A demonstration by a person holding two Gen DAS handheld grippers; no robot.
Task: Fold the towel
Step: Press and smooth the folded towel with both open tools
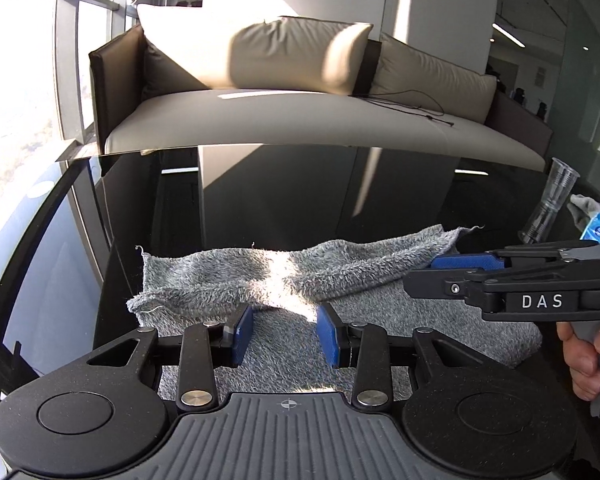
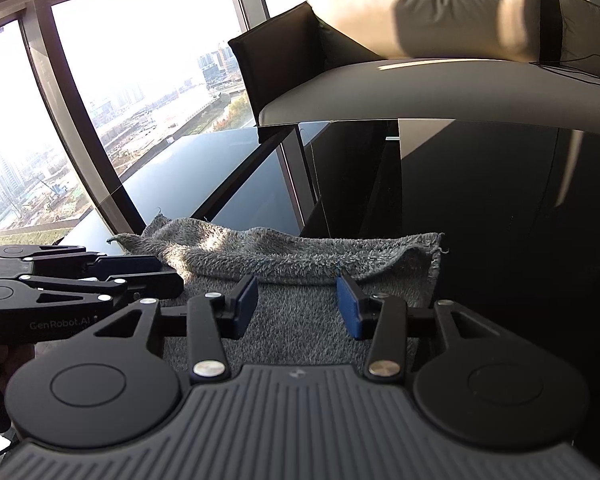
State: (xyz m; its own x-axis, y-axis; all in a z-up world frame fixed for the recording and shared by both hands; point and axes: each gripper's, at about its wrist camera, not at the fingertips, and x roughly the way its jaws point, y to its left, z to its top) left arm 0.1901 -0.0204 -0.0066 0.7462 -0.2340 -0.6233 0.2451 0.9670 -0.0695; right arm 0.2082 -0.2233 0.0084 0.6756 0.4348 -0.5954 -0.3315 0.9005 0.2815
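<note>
Both tongs are parted over the towel, nothing clamped. Left tongs [image 1: 285, 334]: blue pads stand apart, with the rolled fold edge just past the tips and the flat layer below. Right tongs [image 2: 296, 306]: same posture, pads spread, hovering at the fold's near edge.

The grey terry towel [image 1: 284, 276] lies on the glossy black counter [image 1: 260, 200]. One fold looks done, but the upper layer is bunched into a ridge across the middle rather than lying flat.

My read: release is finished and the fold now needs squaring. Flatten the ridge outward before regripping. Take the next grip at the corners, both layers together, so the edges stay aligned. The counter looks slick, so press rather than drag.

Far right, a clear plastic cup [image 1: 556, 200] stands near the towel's corner; keep sweeps short on that side. Sofa [image 1: 300, 92] beyond, irrelevant.
</note>
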